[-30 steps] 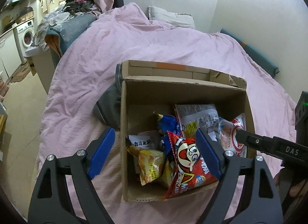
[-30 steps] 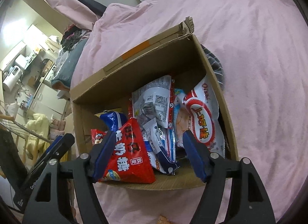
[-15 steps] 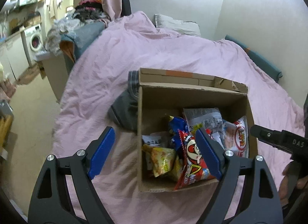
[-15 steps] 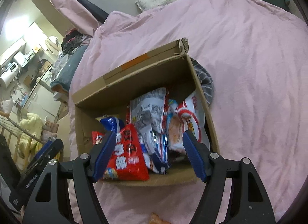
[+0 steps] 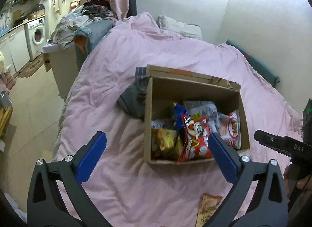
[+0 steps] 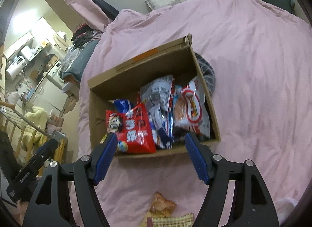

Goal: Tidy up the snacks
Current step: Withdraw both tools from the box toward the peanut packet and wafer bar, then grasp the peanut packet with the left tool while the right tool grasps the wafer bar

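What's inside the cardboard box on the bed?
The cardboard box holds snack bags: a red one, a yellow one, a blue one and a white one. Anything underneath them is hidden.

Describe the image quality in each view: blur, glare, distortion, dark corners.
Left wrist view: heavy fisheye bending with black corners; the cardboard box is fairly sharp, the orange packet near the bottom edge soft, and the wall behind the bed is washed out by bright light. Right wrist view: the same curved vignette; the red snack bag is smeared by motion blur, and glare burns out the kitchen area at the left.
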`<state>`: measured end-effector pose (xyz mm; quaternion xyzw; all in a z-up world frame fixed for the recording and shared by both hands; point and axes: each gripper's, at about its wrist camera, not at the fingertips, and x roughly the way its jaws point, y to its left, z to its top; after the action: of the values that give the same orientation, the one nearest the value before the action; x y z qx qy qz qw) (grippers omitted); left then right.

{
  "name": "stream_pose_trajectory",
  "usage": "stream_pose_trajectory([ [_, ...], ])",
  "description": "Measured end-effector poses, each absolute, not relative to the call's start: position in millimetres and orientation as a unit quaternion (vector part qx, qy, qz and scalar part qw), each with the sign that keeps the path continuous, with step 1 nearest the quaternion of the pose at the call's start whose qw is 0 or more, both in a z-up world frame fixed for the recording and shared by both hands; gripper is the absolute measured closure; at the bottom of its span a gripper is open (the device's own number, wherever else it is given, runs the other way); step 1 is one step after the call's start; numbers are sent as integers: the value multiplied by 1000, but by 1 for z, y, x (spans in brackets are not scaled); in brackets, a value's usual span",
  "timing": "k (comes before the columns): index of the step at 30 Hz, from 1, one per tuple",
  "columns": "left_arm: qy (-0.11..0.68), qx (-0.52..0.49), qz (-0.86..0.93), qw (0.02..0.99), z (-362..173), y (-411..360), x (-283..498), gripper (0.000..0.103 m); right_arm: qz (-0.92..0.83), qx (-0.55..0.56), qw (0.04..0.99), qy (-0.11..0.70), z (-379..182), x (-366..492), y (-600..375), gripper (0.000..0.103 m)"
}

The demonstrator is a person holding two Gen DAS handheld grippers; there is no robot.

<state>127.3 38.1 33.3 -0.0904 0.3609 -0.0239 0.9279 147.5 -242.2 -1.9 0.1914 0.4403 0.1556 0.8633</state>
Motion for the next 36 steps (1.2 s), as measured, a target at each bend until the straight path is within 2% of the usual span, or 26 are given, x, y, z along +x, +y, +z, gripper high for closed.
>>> stream_pose_trajectory([
  [20,441,-76,-17,894,-2,31,84,1,158,203,826,502,-36,93,-242,28],
  [29,475,-80,6,876,-21,29,87,1,185,289,734,586,-86,96,-243,28],
  [32,482,-82,4,872,-24,28,88,1,170,269,712,626,-107,95,-233,28],
  [36,489,-89,1,868,-26,31,89,1,146,171,710,668,-121,92,-210,28],
])
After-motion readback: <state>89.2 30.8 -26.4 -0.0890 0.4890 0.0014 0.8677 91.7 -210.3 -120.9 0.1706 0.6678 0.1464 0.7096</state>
